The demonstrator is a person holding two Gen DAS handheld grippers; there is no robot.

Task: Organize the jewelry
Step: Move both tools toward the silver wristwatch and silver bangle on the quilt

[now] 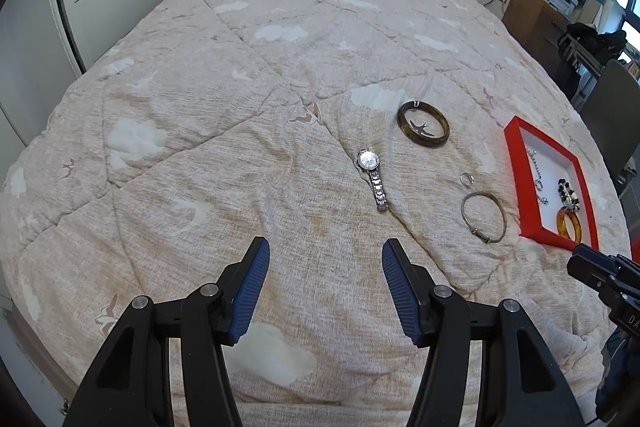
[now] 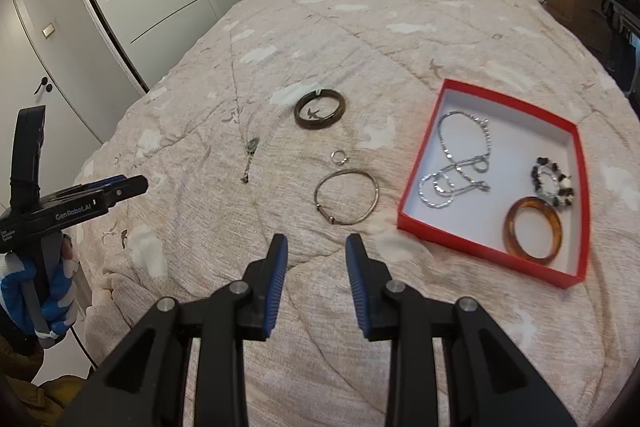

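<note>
My left hand-held gripper (image 2: 132,185), marked "GenRobot.AI", and right hand-held gripper (image 2: 316,251) both hung spread and empty over the bed (image 2: 360,27); watch (image 1: 373,179) lay mid-frame, red box (image 2: 420,215) at right.

Red box (image 2: 486,249) with white floor holds an amber bangle (image 2: 534,230); beside it, beige quilt (image 2: 320,39) with white clouds.

In the left wrist view the right gripper (image 1: 576,251) is showing only its tip, the rest running off the frame edge. The red box (image 1: 516,163) is lying foreshortened there, its chain (image 1: 536,169) too small to read. In the right wrist view the watch (image 2: 250,159) is looking tiny and edge-on, its face unreadable.
</note>
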